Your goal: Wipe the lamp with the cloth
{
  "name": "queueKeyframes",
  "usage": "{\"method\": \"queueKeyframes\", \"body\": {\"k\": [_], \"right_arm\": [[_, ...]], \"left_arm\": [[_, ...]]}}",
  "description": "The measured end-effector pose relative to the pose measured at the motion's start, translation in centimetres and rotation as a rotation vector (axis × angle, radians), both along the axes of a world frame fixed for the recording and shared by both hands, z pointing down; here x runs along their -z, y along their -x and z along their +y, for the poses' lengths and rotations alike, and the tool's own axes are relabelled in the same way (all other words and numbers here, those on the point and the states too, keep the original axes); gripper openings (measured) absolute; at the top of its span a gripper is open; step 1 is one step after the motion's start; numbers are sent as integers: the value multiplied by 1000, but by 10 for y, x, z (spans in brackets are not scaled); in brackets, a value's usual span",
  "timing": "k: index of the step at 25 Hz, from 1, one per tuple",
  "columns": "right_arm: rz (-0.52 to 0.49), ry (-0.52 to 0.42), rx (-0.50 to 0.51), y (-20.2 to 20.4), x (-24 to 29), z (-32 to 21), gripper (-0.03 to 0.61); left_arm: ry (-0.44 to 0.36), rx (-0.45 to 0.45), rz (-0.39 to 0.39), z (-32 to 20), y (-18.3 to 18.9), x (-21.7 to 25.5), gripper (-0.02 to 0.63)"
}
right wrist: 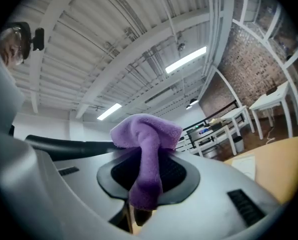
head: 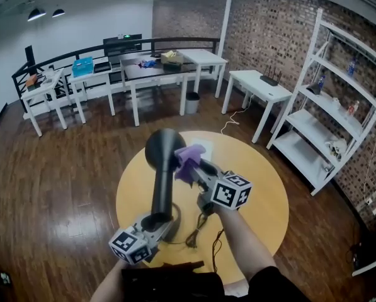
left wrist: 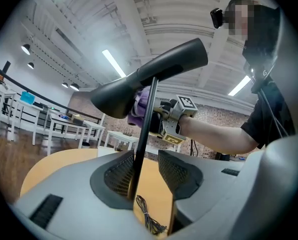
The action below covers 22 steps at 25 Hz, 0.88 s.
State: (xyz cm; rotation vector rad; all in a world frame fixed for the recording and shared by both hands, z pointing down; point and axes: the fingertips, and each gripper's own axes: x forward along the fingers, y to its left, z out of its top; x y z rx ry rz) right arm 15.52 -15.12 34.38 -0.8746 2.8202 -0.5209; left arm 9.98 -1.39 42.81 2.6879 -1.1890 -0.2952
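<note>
Standing beside the round table [head: 263,194], I see the lamp [head: 161,181] planted left of the table's middle, toward the edge nearest the person. Its loose cord [head: 197,231] trails on the wood beside the base. The left gripper [left wrist: 146,166] sits low on the thin stem [left wrist: 144,129]. Its jaws stand apart with the stem between them, lying against one pad and clear of the other — a brace, to my eye, not a clamp. The right gripper [right wrist: 146,179] has its jaws pressed on the purple cloth [right wrist: 146,149], which bunches out ahead of the tips right at the dark shade [left wrist: 149,76]. Whether fabric actually touches it I cannot tell.

The step in hand looks like wiping the shade. Done well, the loose tuft leads, so only fabric meets the surface and never the hard jaw tips. Strokes should run along the shade's length, and lightly — it rides high on a slender stem, so any sideways push will lever the whole lamp. I'd want the lower jaws closed on the stem first, or at least bearing against the push. The cord is best left undisturbed.
</note>
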Motion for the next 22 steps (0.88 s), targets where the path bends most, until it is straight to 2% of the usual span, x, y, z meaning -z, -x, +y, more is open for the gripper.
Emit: {"method": "queueKeyframes", "body": {"k": [3, 5, 7, 10, 12, 18, 22], "right_arm": [[64, 76, -70, -11, -27, -11, 89], [41, 103, -40, -16, -36, 0, 89], [-84, 84, 83, -17, -27, 32, 89], [-313, 9, 347, -13, 8, 94, 89], [-350, -51, 426, -3, 23, 122, 89], [-138, -153, 355, 35, -6, 134, 92], [56, -233, 326, 47, -34, 142, 96]], "left_arm": [[1, 12, 3, 1, 0, 2, 135], [-1, 17, 15, 4, 4, 0, 135], [8, 24, 31, 12, 14, -3, 135], [51, 60, 58, 20, 39, -14, 135], [87, 76, 88, 24, 54, -21, 135], [85, 55, 145, 34, 62, -16, 135], [86, 48, 158, 36, 62, -12, 135]]}}
